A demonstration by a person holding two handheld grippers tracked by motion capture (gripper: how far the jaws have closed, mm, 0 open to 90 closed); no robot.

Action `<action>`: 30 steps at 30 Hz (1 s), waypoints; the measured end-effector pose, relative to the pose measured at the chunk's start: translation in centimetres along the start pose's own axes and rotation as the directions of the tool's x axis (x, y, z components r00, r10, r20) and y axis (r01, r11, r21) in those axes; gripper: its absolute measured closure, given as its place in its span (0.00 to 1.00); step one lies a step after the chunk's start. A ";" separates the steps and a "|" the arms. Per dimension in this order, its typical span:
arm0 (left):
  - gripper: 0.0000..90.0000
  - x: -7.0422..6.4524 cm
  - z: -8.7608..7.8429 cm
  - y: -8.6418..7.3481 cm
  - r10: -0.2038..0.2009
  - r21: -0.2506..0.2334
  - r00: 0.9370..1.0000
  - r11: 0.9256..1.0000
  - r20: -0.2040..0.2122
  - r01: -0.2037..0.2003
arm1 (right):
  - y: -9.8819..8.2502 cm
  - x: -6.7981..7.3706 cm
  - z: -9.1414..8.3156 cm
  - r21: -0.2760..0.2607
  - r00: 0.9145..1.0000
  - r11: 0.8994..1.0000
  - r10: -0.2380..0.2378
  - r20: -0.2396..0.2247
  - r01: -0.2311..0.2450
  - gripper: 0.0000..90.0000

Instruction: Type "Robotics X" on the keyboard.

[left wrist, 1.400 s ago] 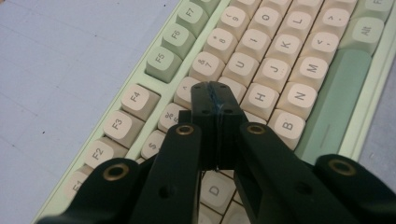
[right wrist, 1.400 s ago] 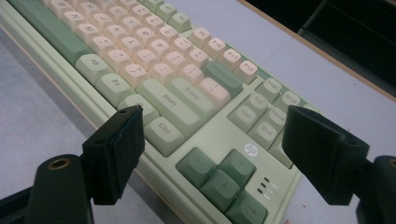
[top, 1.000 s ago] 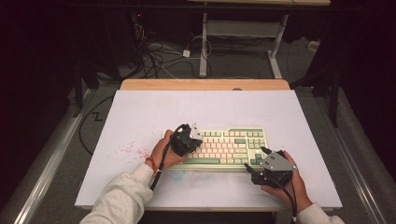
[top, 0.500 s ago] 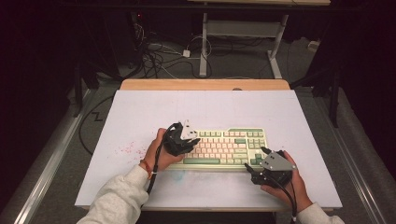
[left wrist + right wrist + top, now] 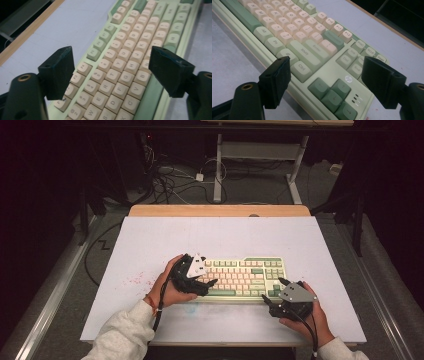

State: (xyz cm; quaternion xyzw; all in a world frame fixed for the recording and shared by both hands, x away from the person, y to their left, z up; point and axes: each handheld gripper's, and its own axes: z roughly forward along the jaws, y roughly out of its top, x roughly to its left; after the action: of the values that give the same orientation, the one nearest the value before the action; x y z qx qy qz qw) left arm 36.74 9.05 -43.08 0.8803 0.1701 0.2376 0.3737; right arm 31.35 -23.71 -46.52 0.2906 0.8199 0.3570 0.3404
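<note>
My left gripper (image 5: 210,279) sits over the keyboard's (image 5: 245,277) left end, my right gripper (image 5: 274,292) at its near right corner; the white table (image 5: 220,237) stretches ahead of both

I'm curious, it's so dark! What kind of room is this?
Probably a lab or workshop, not a home: a white table with just a keyboard, cables tangled on the floor, and a metal desk frame behind.

lab | white worktable (image 5: 150,240) | floor cables (image 5: 170,180) | dark surround
</note>
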 end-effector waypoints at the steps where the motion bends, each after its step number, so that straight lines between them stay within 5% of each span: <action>1: 0.20 -0.2 -0.1 -0.1 0.010 -0.001 1.000 1.000 -0.001 -0.010 | 0.0 0.0 0.0 0.003 1.000 1.000 -0.003 0.002 0.003 0.26; 6: 0.20 -0.6 -1.1 -0.6 0.053 -0.020 0.998 0.998 -0.030 -0.054 | 0.0 0.0 0.1 0.006 1.000 1.000 -0.001 0.002 0.001 0.26; 11: 0.20 -0.7 -2.4 -1.4 0.044 -0.039 0.996 0.998 -0.078 -0.047 | 0.1 0.1 0.1 -0.003 1.000 1.000 0.013 -0.009 -0.013 0.30; 16: 0.20 -0.6 -3.8 -2.7 0.012 -0.058 0.994 0.998 -0.113 -0.019 | 0.4 0.1 -0.1 -0.026 0.998 0.999 0.018 -0.061 -0.020 0.38; 19: 0.20 -0.4 -4.4 -3.8 0.000 -0.052 0.991 0.999 -0.134 -0.007 | 1.1 -0.1 0.1 -0.031 0.991 0.998 0.059 -0.121 -0.063 0.40; 30: 0.19 -0.8 -6.0 -7.1 -0.048 -0.009 0.986 0.999 -0.162 0.047 | 3.7 0.3 2.0 0.014 0.974 1.000 0.020 -0.226 -0.017 0.77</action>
State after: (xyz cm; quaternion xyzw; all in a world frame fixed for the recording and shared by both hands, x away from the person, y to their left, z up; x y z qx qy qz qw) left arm 31.96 16.86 -44.85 0.8527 0.2202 0.2998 0.3667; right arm 33.53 -20.57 -44.80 0.2579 0.8526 0.3859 0.2400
